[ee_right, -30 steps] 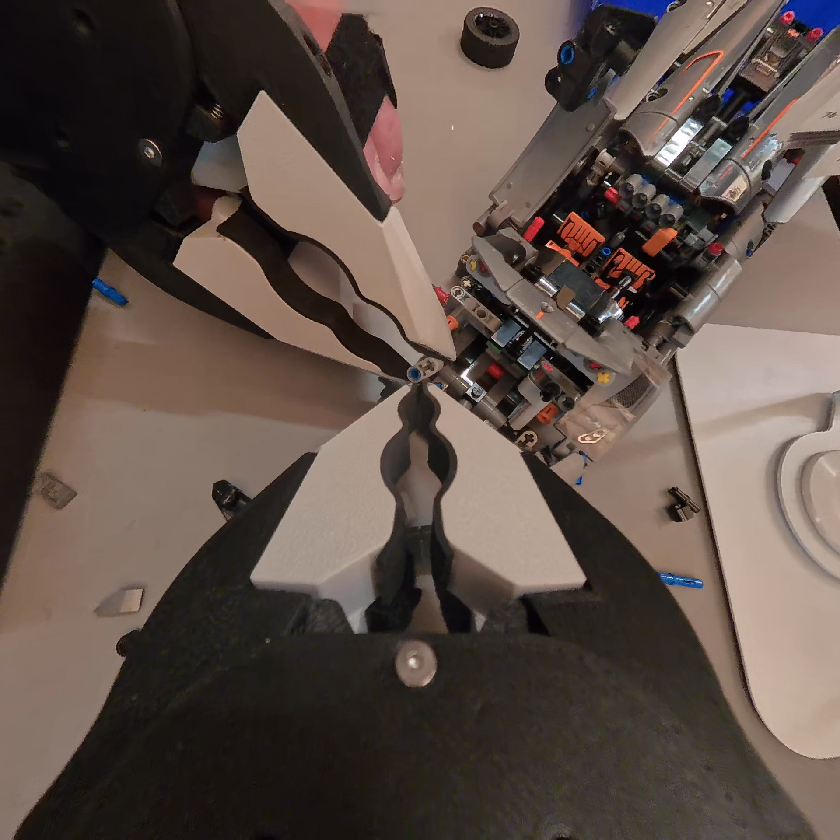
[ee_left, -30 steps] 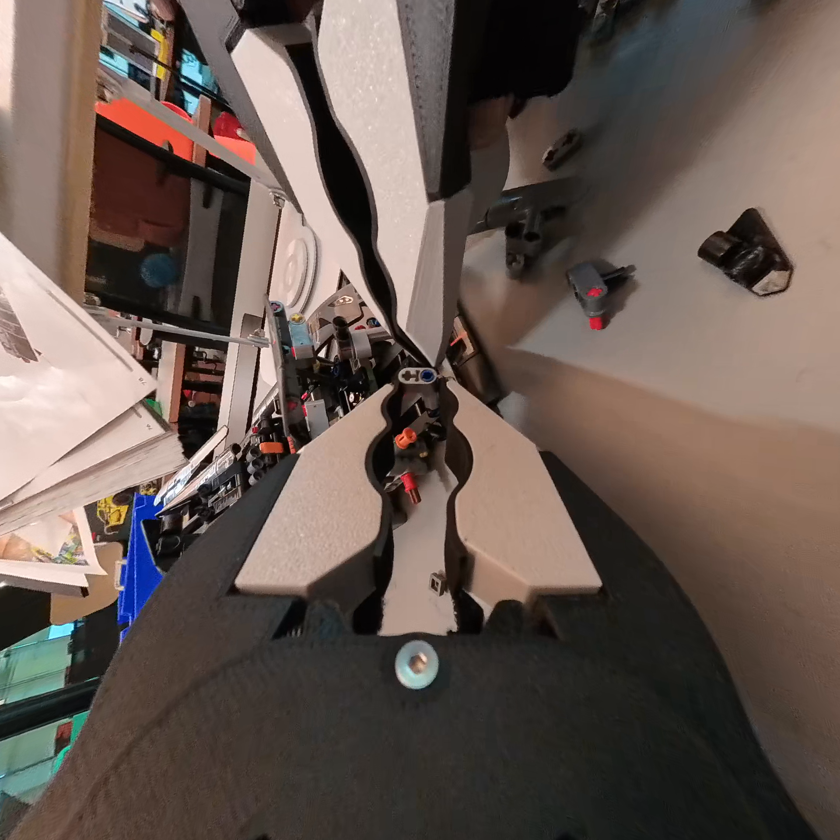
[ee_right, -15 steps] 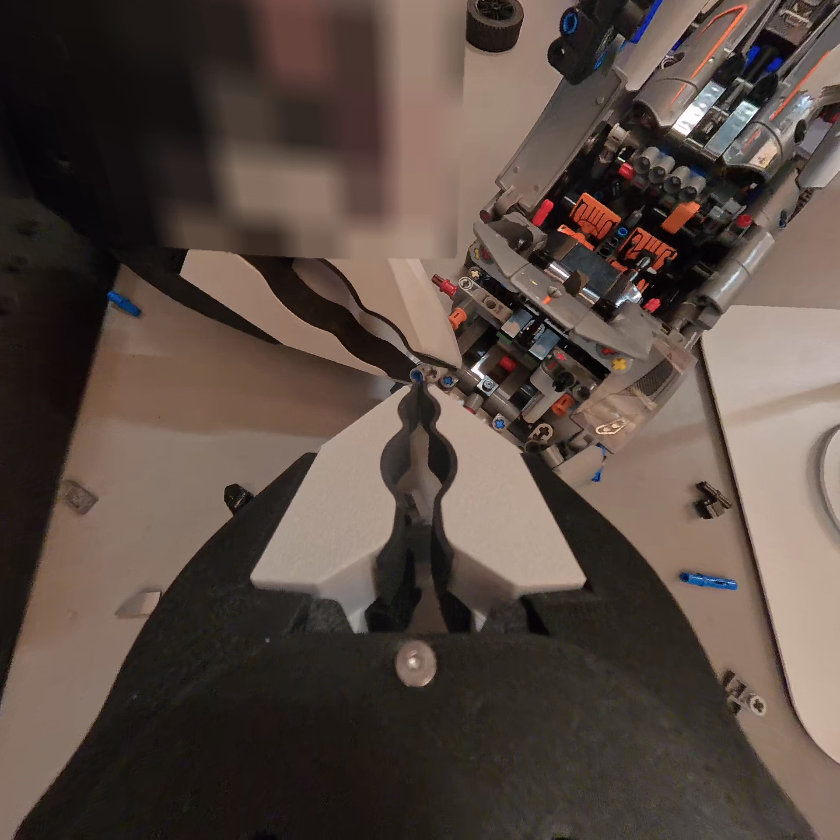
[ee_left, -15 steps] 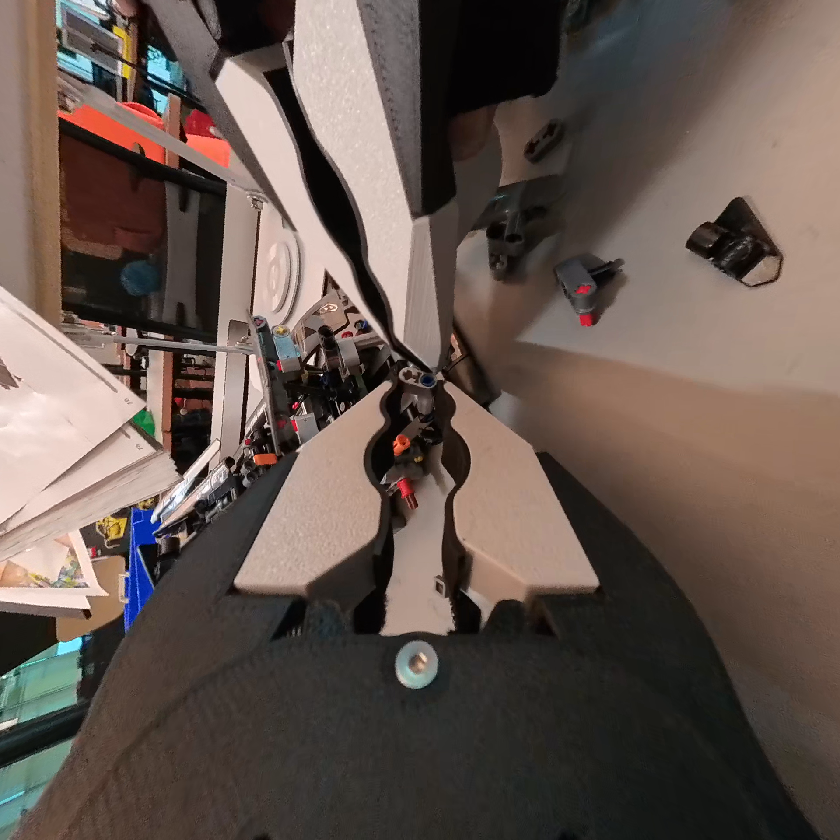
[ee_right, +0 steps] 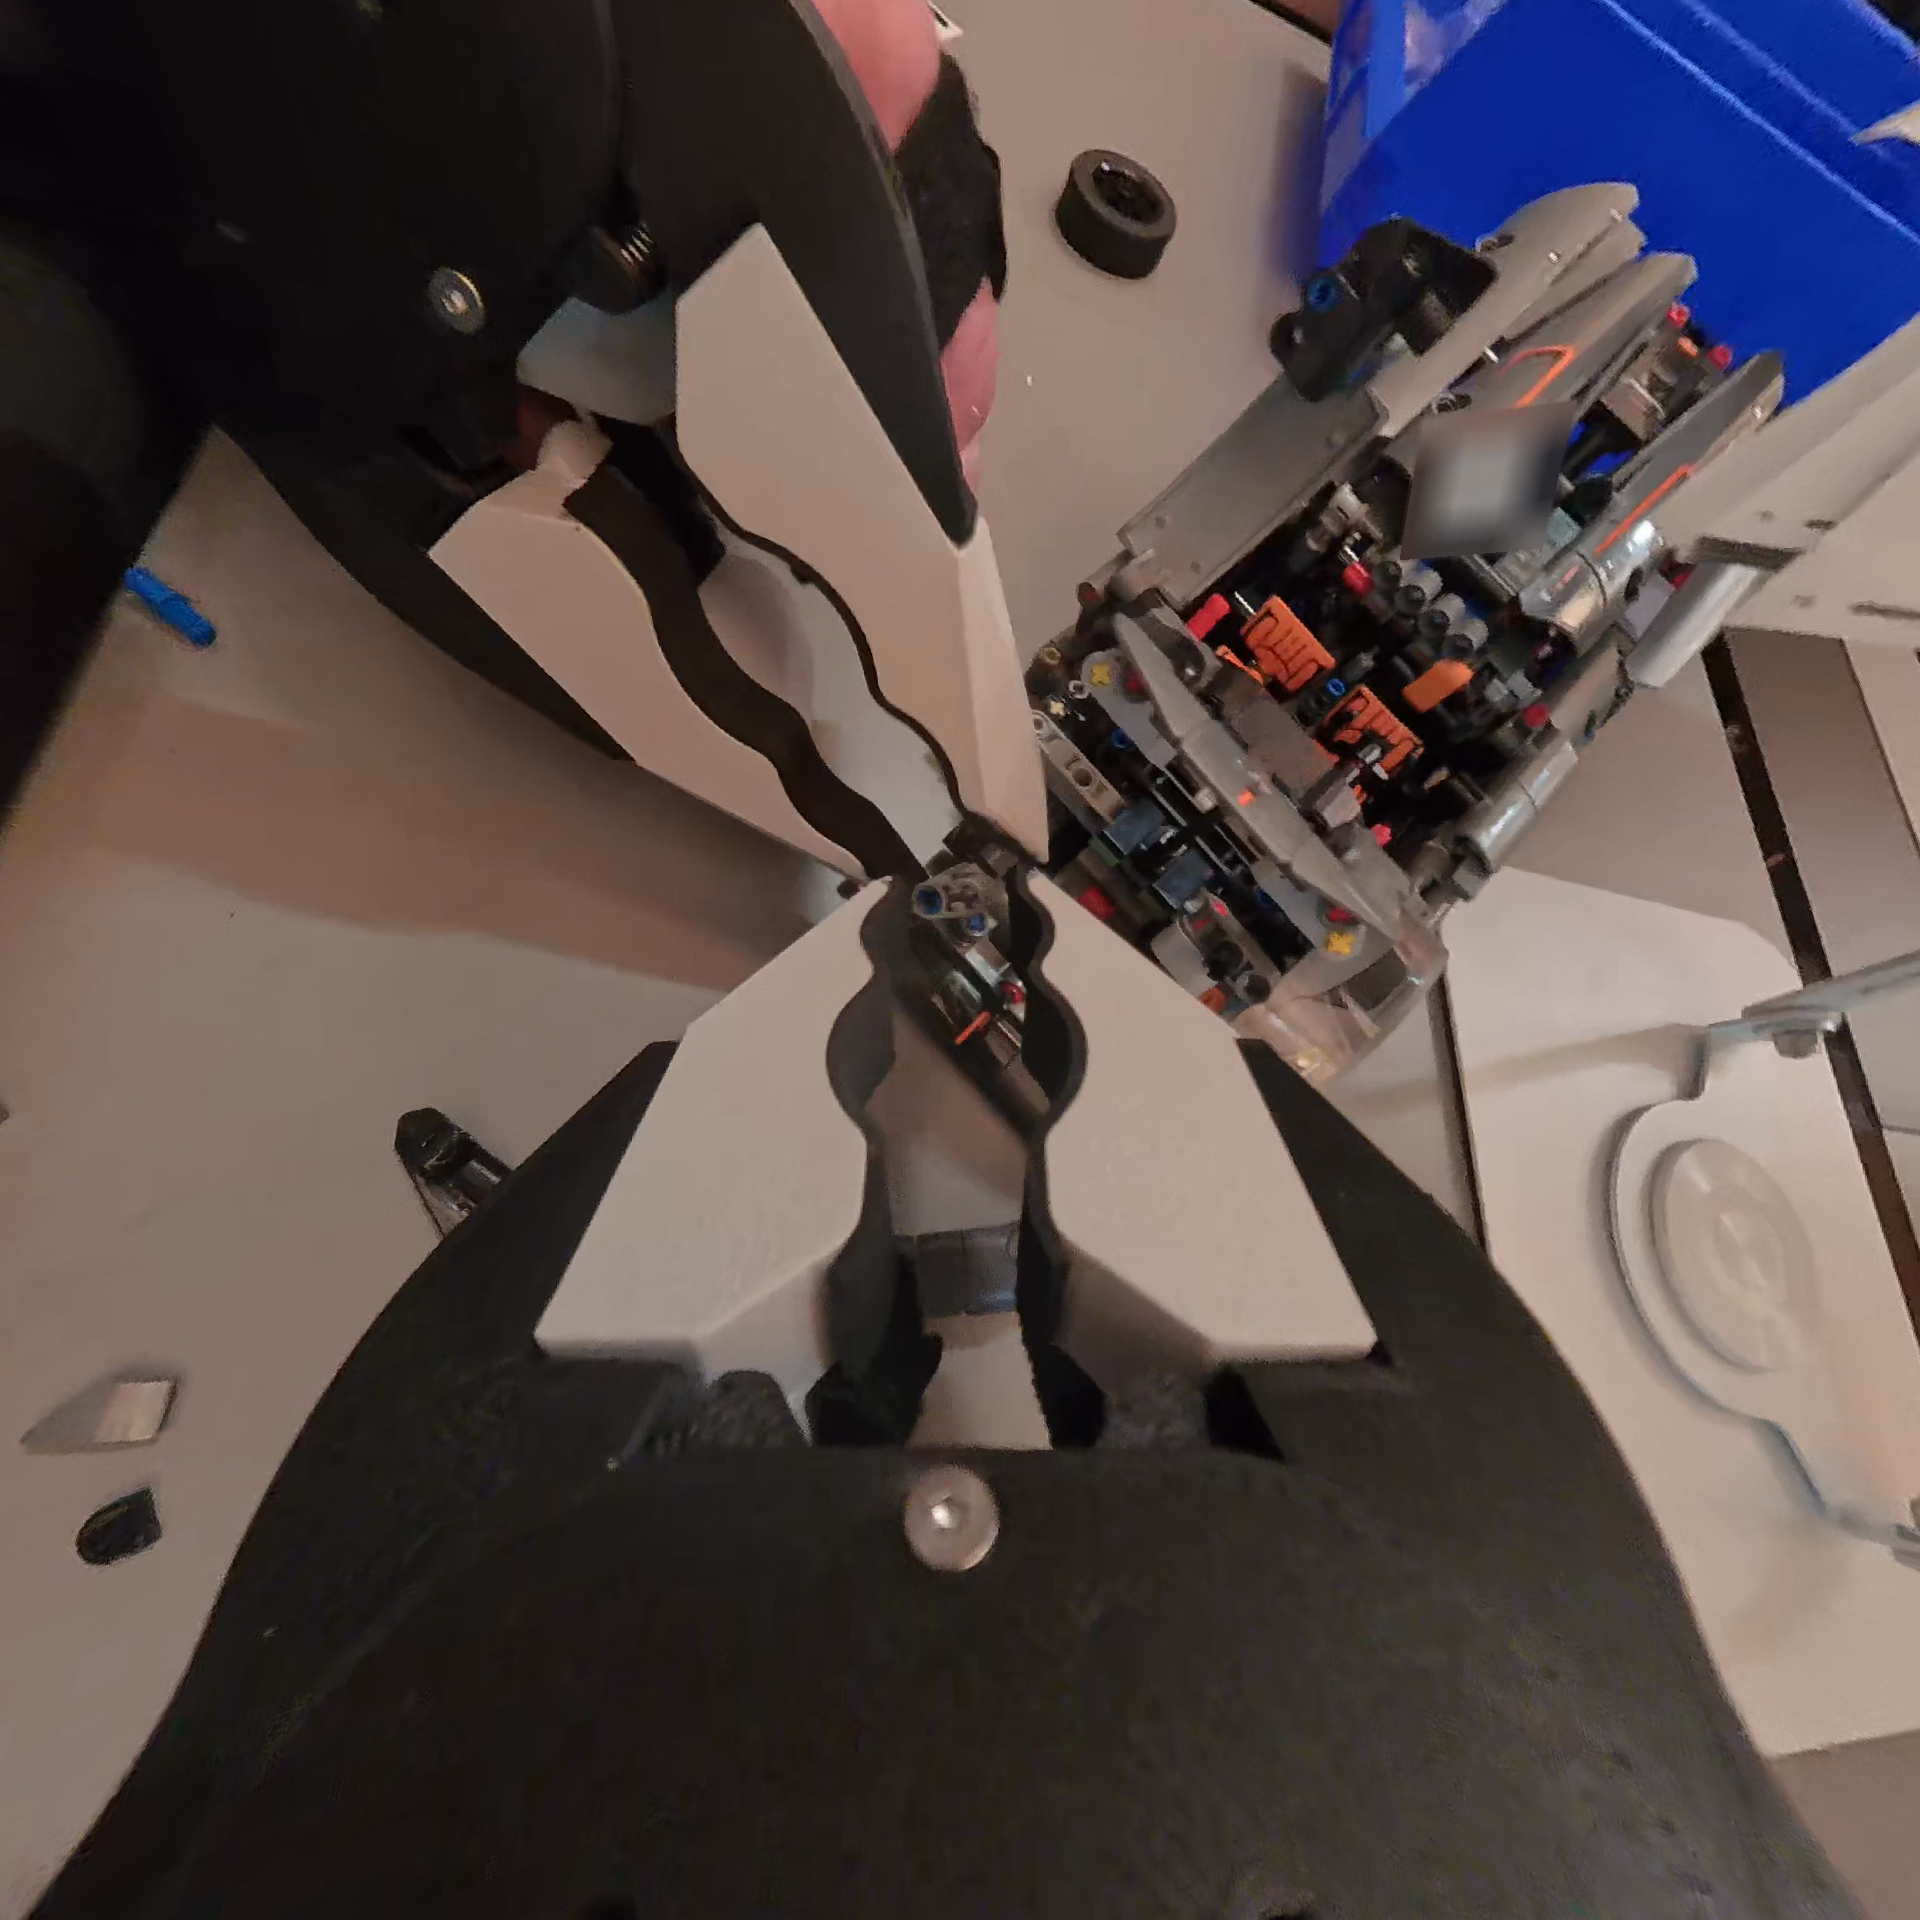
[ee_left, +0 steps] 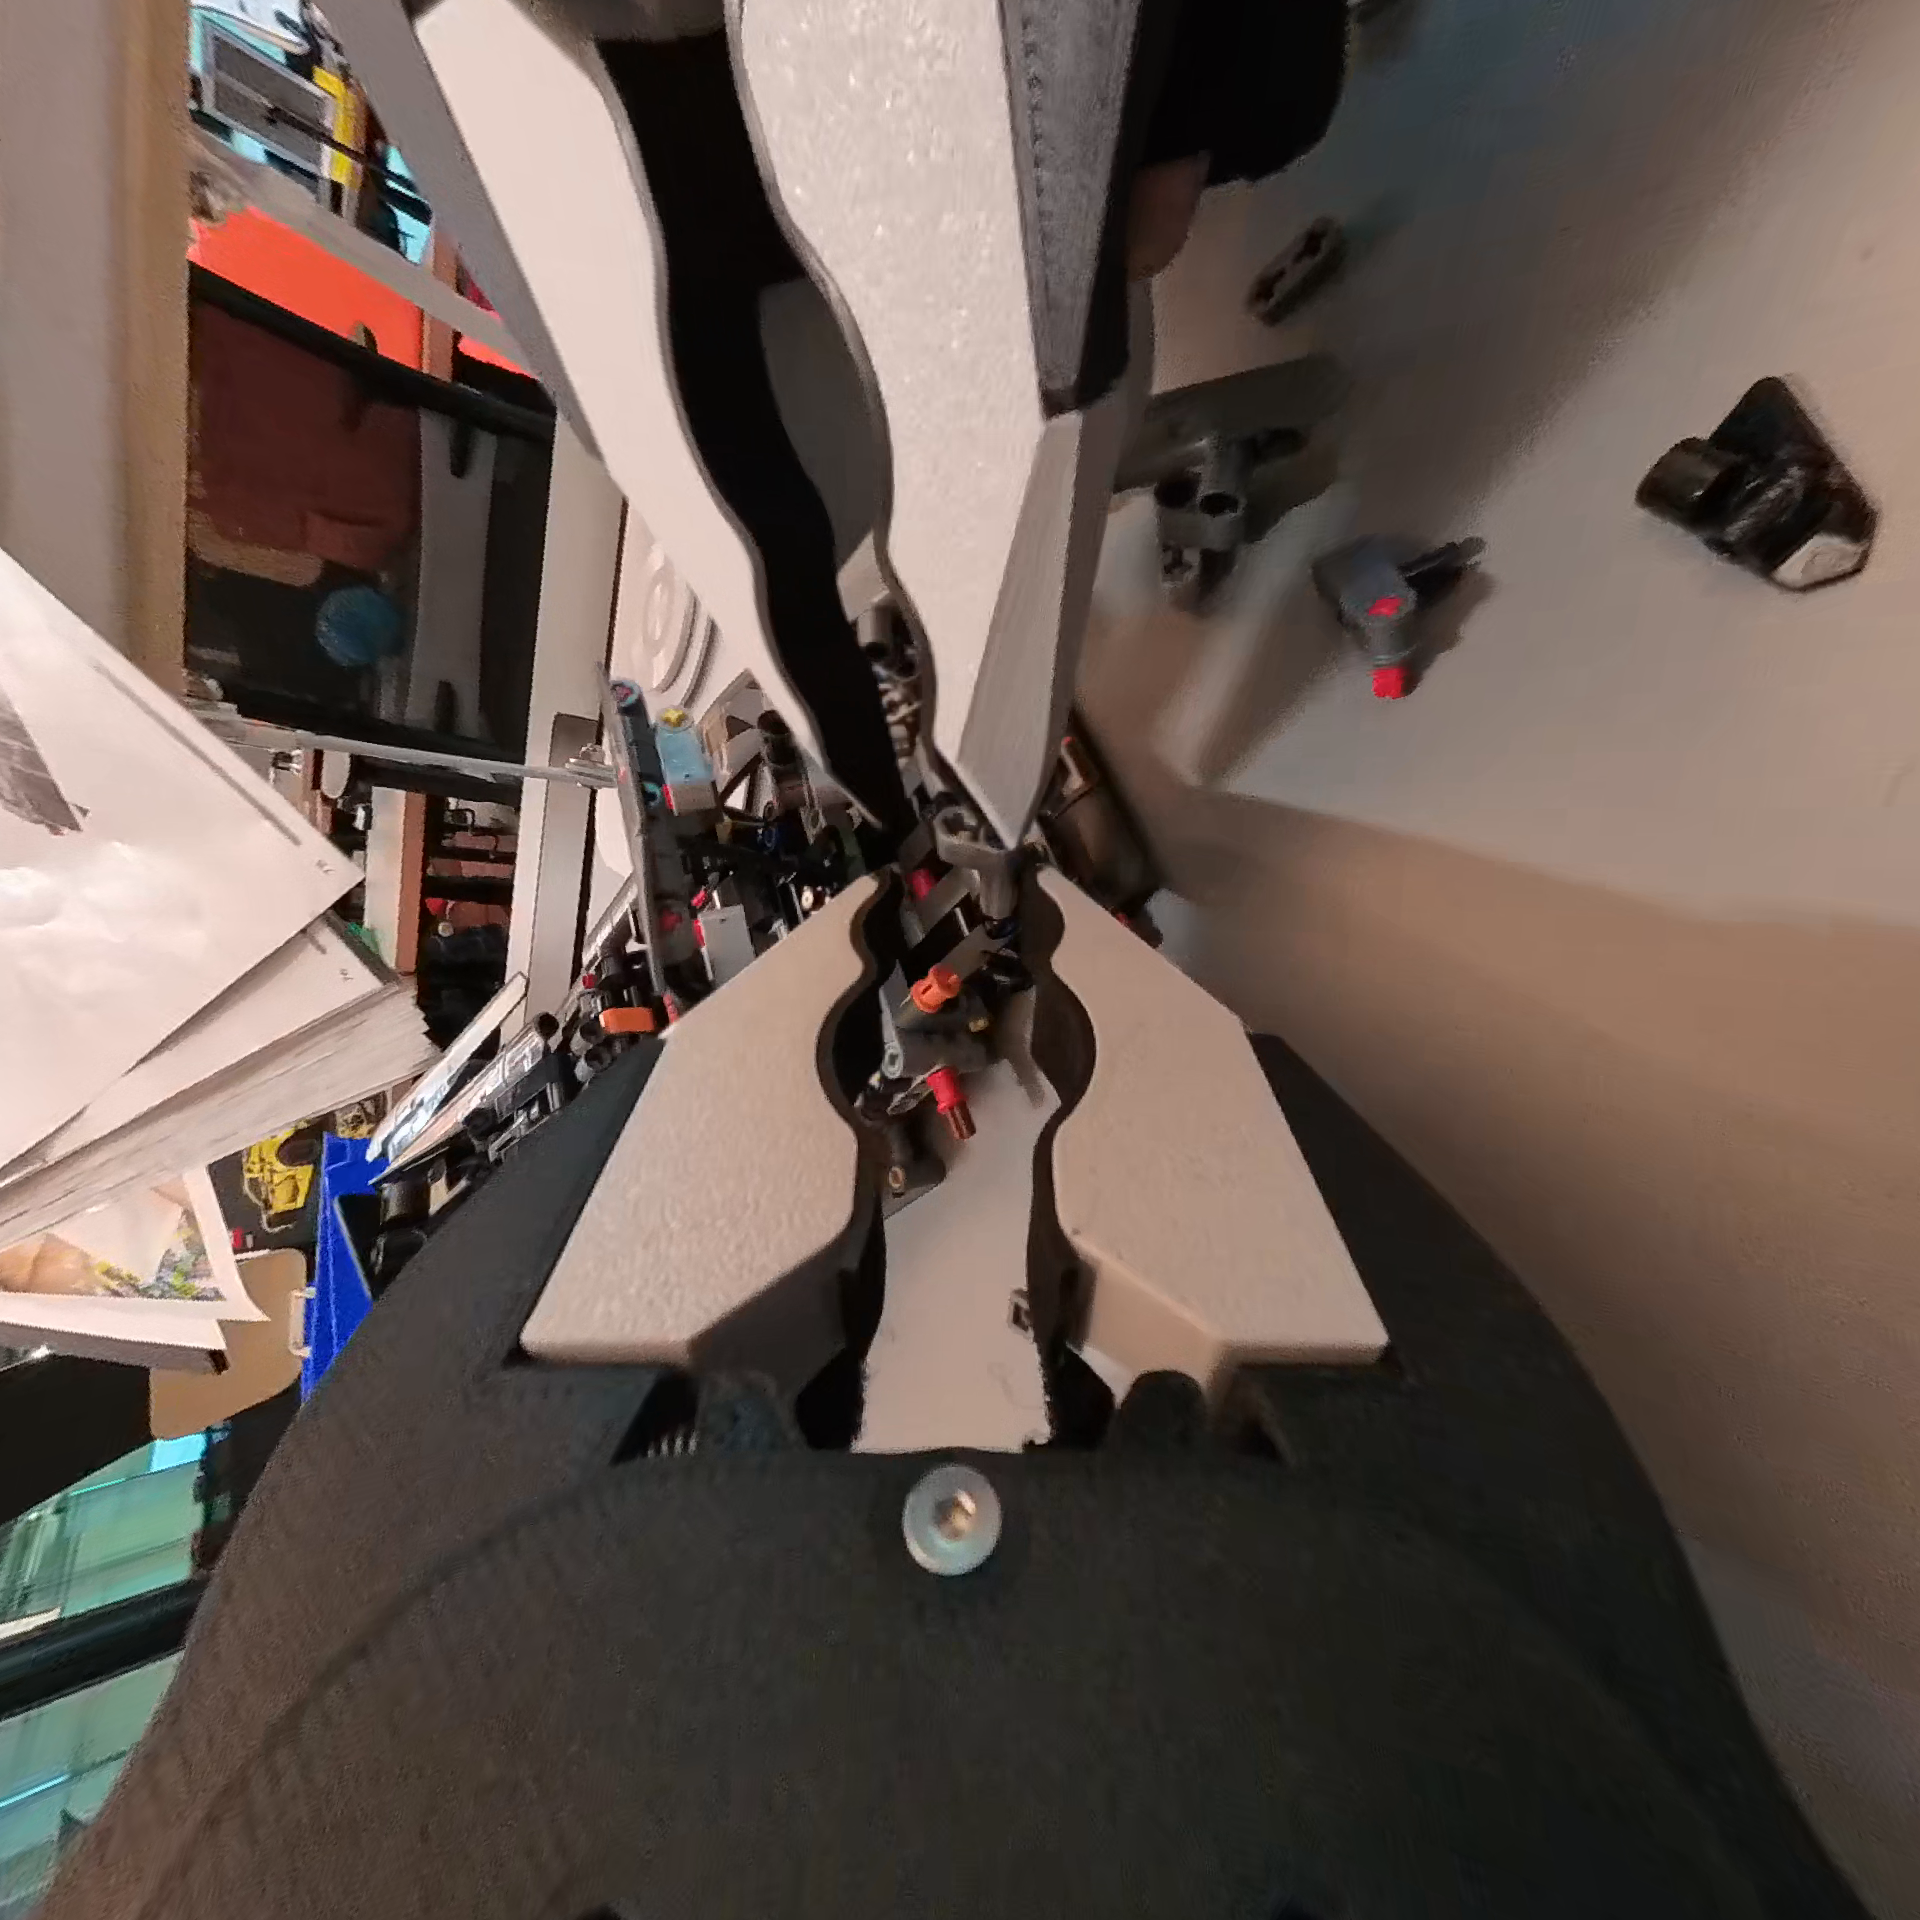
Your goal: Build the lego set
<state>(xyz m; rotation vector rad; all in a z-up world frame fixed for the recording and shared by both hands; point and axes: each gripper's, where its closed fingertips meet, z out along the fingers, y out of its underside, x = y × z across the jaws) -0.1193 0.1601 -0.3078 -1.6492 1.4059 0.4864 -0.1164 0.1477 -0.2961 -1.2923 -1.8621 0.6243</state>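
A large grey, black and orange lego model [ee_right: 1351,707] lies on the pale table; it also shows in the left wrist view [ee_left: 717,883]. A small grey connector with blue pins [ee_right: 951,899] is held just at the model's near corner. My left gripper [ee_left: 961,883] is shut on it, entering the right wrist view from the upper left [ee_right: 982,847]. My right gripper [ee_right: 954,883] meets it tip to tip, jaws a narrow gap apart with the connector [ee_left: 971,847] between them. In the left wrist view my right gripper [ee_left: 951,826] comes down from the top.
Loose parts lie on the table: a black piece [ee_left: 1756,488], a grey and red piece [ee_left: 1382,623], a black wheel [ee_right: 1117,213], a blue pin [ee_right: 171,608]. A blue bin [ee_right: 1621,135] stands behind the model. A white board [ee_right: 1662,1195] lies at right. Instruction booklets [ee_left: 156,883] are stacked nearby. The tips of both grippers are at nearly the same place. About 9 cm separates my right fingertips from the black piece [ee_left: 1756,488]. Seen from the right wrist view [ee_right: 442,1156] as well.
My right gripper's jaws, closed tip to tip before, now stand slightly apart with the connector between them. Both grippers have shifted a little along the model's corner.
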